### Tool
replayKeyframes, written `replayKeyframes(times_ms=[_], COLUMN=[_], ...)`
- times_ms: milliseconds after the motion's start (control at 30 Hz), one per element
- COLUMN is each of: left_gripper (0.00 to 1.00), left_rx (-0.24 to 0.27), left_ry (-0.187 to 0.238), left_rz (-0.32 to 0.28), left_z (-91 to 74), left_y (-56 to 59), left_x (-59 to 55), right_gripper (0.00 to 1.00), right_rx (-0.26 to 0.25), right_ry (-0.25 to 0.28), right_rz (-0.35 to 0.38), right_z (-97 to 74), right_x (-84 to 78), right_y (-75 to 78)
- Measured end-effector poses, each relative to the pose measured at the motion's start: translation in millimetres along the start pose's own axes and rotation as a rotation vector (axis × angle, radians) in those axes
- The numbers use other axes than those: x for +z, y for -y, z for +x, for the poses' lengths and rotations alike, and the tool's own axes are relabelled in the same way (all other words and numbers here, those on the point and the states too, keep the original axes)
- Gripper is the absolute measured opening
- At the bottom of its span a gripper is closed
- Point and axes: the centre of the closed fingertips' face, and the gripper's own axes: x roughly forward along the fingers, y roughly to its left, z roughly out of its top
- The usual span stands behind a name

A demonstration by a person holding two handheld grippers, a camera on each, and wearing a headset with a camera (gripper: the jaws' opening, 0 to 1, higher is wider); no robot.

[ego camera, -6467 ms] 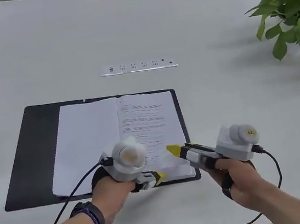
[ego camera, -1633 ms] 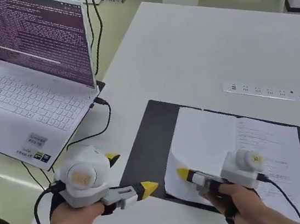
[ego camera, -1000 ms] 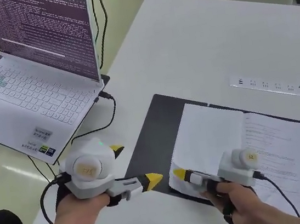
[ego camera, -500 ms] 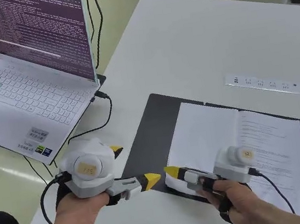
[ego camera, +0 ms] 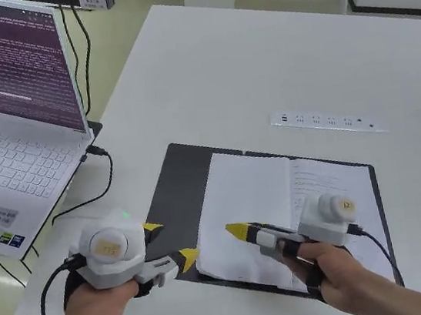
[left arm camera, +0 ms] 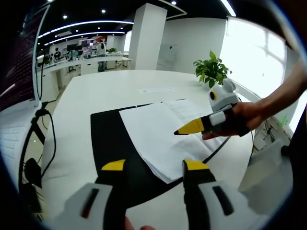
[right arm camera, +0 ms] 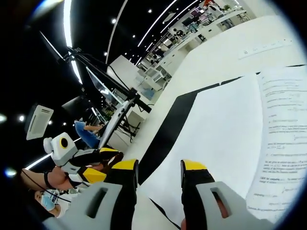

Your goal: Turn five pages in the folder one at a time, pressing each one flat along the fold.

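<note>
Your right gripper (ego camera: 236,232) has slid onto the turned page (ego camera: 246,195), jaws apart and empty; your left gripper (ego camera: 170,242), also spread, has backed off to the left edge of the folder (ego camera: 174,185), which lies open on the table (ego camera: 259,58) — the page looks settled; take the next.

Laptop (ego camera: 5,130) + cable (ego camera: 109,175) left of folder (ego camera: 173,201), open table (ego camera: 243,52) beyond, pwr strip (ego camera: 327,122) farther back

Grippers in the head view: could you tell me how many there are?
2. The left gripper is at the folder's near left corner; the right gripper is over the blank page.
</note>
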Motion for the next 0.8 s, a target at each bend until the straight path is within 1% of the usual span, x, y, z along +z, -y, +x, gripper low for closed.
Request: replayKeyframes(times_ms=[100,133,200,300,333,367,400,433,467,500,567,600,667,700,767,800], left_gripper=[0.39,0.37,0.32,0.21,0.14,0.10,0.07,0.05,0.04,0.03,0.00,0.00,0.00,0.00,0.00,0.00], left_rx=[-0.007,-0.016,-0.018,-0.030,-0.032,-0.035,-0.037,-0.041,-0.040,-0.036,-0.036,-0.037,-0.036,-0.037,-0.039,-0.040], left_ry=[0.001,0.002,0.003,-0.002,-0.004,-0.004,-0.005,-0.021,-0.030,-0.050,-0.064,-0.077,-0.104,-0.119,-0.131,-0.153], left_rz=[0.002,-0.002,0.001,-0.004,-0.004,0.018,0.012,-0.002,-0.003,0.002,0.002,0.013,0.015,0.007,-0.006,-0.024], left_z=[9.0,12.6,17.4,28.7,31.6,36.9,40.4,45.2,46.8,50.8,55.8,58.4,60.6,62.6,63.5,63.6], left_y=[3.1,5.3,7.7,10.4,11.0,11.1,11.4,12.7,12.7,12.3,13.5,14.4,14.6,14.3,15.1,16.0], left_x=[2.8,3.9,5.0,2.9,1.6,-1.2,-3.5,-9.7,-12.6,-19.2,-27.1,-32.3,-40.7,-46.8,-53.0,-59.5], right_gripper=[0.32,0.32,0.31,0.30,0.30,0.30,0.30,0.29,0.29,0.29,0.30,0.29,0.29,0.29,0.28,0.27], right_rx=[-0.018,-0.023,-0.029,-0.036,-0.036,-0.036,-0.037,-0.036,-0.036,-0.033,-0.031,-0.031,-0.032,-0.035,-0.039,-0.044], right_ry=[0.009,0.013,0.019,0.024,0.024,0.024,0.024,0.023,0.022,0.022,0.025,0.026,0.029,0.029,0.031,0.032], right_rz=[-0.004,-0.005,-0.008,-0.010,-0.009,-0.010,-0.011,-0.011,-0.011,-0.011,-0.021,-0.020,-0.019,-0.022,-0.021,-0.025], right_z=[-6.9,-9.2,-12.9,-14.3,-14.3,-14.2,-14.3,-14.4,-14.3,-14.4,-15.4,-16.4,-18.8,-20.2,-22.1,-23.8], right_x=[6.2,8.3,11.4,13.4,13.4,13.4,13.2,12.9,13.0,13.1,14.4,15.0,17.1,18.2,20.0,21.0], right_y=[9.6,11.6,13.0,18.1,18.5,18.8,18.7,18.8,18.6,18.2,17.8,18.5,20.0,21.8,25.8,27.9])
